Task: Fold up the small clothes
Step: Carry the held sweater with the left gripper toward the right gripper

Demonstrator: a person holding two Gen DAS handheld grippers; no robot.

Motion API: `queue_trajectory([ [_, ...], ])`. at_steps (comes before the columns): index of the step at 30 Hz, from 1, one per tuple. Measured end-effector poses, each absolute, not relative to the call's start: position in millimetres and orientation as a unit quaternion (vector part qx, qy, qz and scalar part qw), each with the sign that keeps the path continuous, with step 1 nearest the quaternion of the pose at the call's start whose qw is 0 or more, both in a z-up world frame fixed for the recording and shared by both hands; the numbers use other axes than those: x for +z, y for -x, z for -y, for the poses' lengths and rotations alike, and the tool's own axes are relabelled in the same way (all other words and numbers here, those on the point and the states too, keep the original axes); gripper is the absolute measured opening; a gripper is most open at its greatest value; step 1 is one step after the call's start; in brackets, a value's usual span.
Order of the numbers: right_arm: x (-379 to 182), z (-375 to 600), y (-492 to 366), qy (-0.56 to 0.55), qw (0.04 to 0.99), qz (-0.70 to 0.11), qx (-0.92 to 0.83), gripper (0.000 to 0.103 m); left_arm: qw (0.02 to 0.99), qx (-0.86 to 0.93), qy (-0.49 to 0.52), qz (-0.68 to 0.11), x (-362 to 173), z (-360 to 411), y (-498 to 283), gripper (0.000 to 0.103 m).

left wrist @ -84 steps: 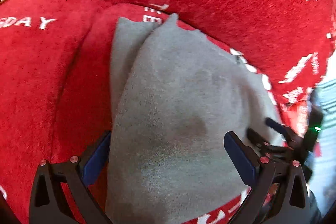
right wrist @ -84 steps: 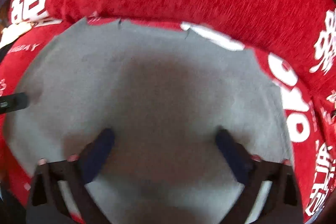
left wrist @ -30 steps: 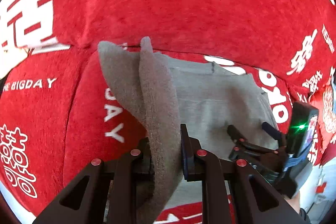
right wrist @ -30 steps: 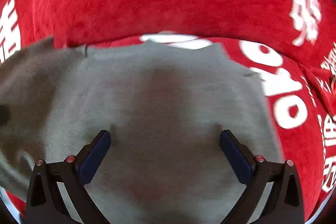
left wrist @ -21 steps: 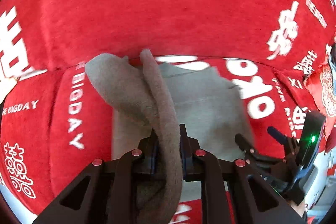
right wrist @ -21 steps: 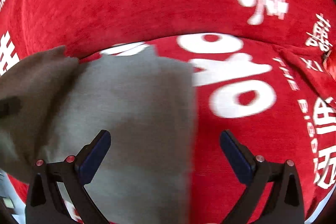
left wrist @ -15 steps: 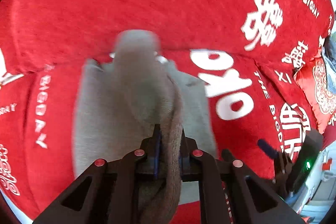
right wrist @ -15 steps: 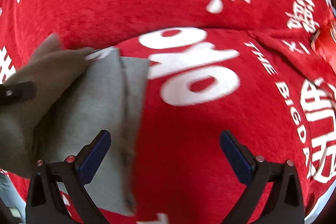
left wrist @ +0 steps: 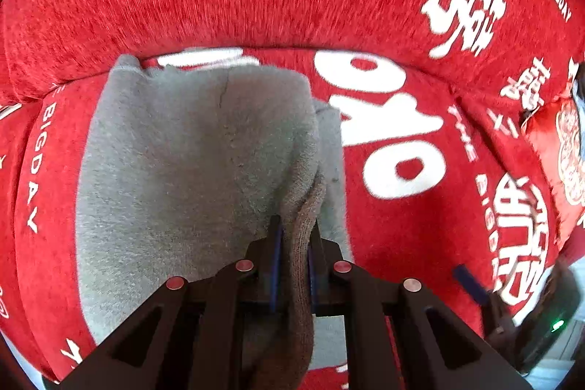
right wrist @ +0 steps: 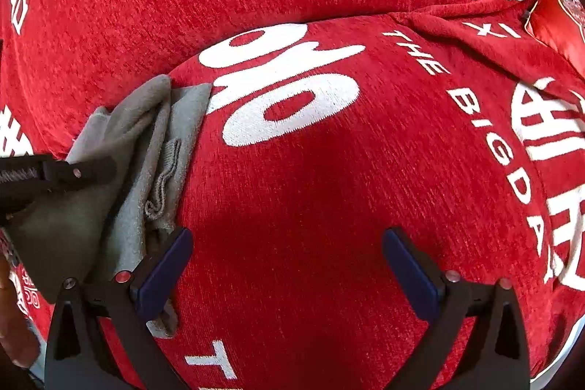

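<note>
The left gripper (left wrist: 294,258) is clamped on a bunched fold of the small grey knitted garment (left wrist: 190,178); its blue-padded jaws stand nearly together with the ribbed edge of the cloth squeezed between them, and the cloth hangs on below the jaws toward the lower edge of the left wrist view. The figures for this gripper show its jaws closing a little more in the past second, with the cloth already between them.

The rest of the grey garment lies spread on the seat of the red chenille sofa cover printed with white characters and the words "THE BIGDAY" (left wrist: 402,225). Its far edge reaches the crease where the seat meets the backrest, and its right edge lies just beside the large white printed figure on the seat. A second layer shows along that right edge, under the lifted part.

The right gripper (right wrist: 289,265) hangs over bare red seat with its jaws wide apart and nothing between them. Its left finger is near the garment's right edge, perhaps touching it; the wrist view does not settle which. In that view the garment (right wrist: 146,148) sits at the left, folded over on itself in soft ridges, with the black frame of the left gripper reaching in across it. A red embroidered cushion (left wrist: 563,148) lies near the seat's right end.
</note>
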State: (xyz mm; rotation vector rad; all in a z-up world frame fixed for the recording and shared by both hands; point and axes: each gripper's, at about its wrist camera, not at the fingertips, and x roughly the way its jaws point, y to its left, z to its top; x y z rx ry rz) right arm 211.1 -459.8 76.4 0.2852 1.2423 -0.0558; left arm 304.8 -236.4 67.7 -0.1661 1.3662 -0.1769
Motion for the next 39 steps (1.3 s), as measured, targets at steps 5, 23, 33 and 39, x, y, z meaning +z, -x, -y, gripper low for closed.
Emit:
queue_trajectory([
  [5, 77, 462, -208, -0.135, 0.805, -0.577, -0.025, 0.103, 0.763, -0.071, 0.097, -0.635, 66, 240, -311, 0.012],
  [23, 124, 431, -167, -0.086, 0.839, -0.535, 0.047, 0.103, 0.782, -0.137, 0.132, -0.594, 104, 152, -257, 0.075],
  [33, 168, 333, -178, -0.026, 0.869, -0.448, 0.206, 0.101, 0.787, -0.031, 0.159, -0.595, 54, 73, -227, 0.075],
  [39, 85, 356, -191, -0.083, 0.76, -0.609, 0.211, 0.045, 0.788, -0.063, 0.104, -0.603, 48, 99, -215, 0.075],
])
